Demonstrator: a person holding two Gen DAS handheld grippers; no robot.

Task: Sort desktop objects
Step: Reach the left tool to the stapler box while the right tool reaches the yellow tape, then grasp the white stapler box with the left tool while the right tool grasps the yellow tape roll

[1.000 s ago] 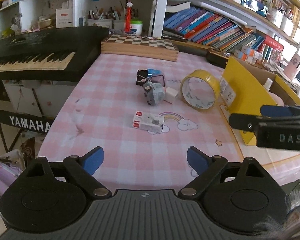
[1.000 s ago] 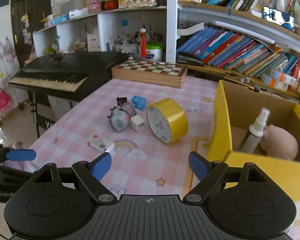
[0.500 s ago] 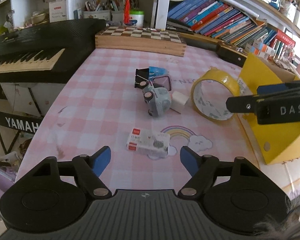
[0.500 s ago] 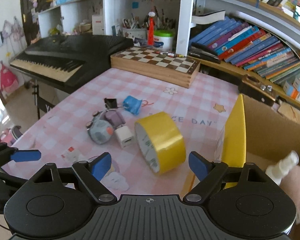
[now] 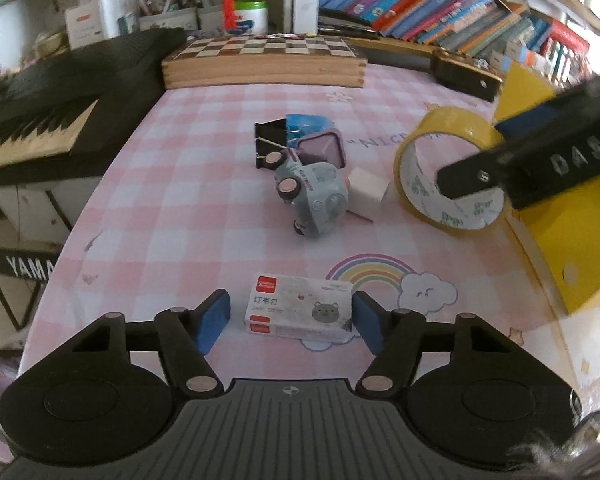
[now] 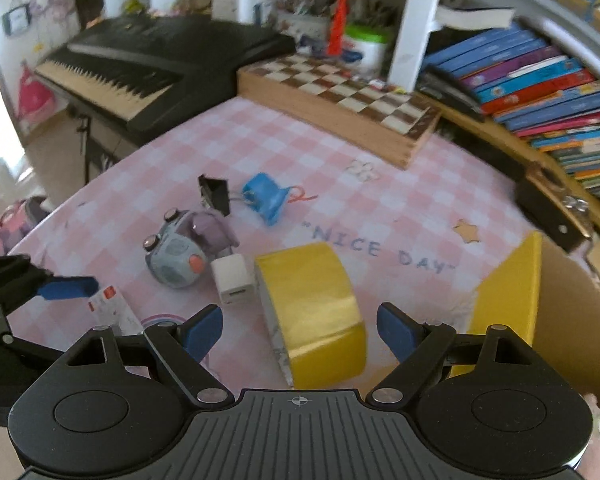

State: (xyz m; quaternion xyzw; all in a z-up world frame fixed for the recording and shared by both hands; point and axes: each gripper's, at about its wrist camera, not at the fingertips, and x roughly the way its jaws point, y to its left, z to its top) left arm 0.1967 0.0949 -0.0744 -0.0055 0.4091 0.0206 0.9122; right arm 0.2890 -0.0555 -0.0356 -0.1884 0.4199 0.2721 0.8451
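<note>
On the pink checked tablecloth [image 5: 204,184], your left gripper [image 5: 291,318] straddles the small staple box [image 5: 300,308], its jaws closing with the box between them; the right pad looks to touch the box's end, the left one stands just apart. Your right gripper [image 6: 300,330] hangs with its fingers spread wide around the yellow tape roll [image 6: 312,312], which stands on edge, clear of both pads. The toy car [image 5: 314,196], white cube [image 5: 366,190] and binder clips lie between, near the yellow box [image 6: 508,296]
</note>
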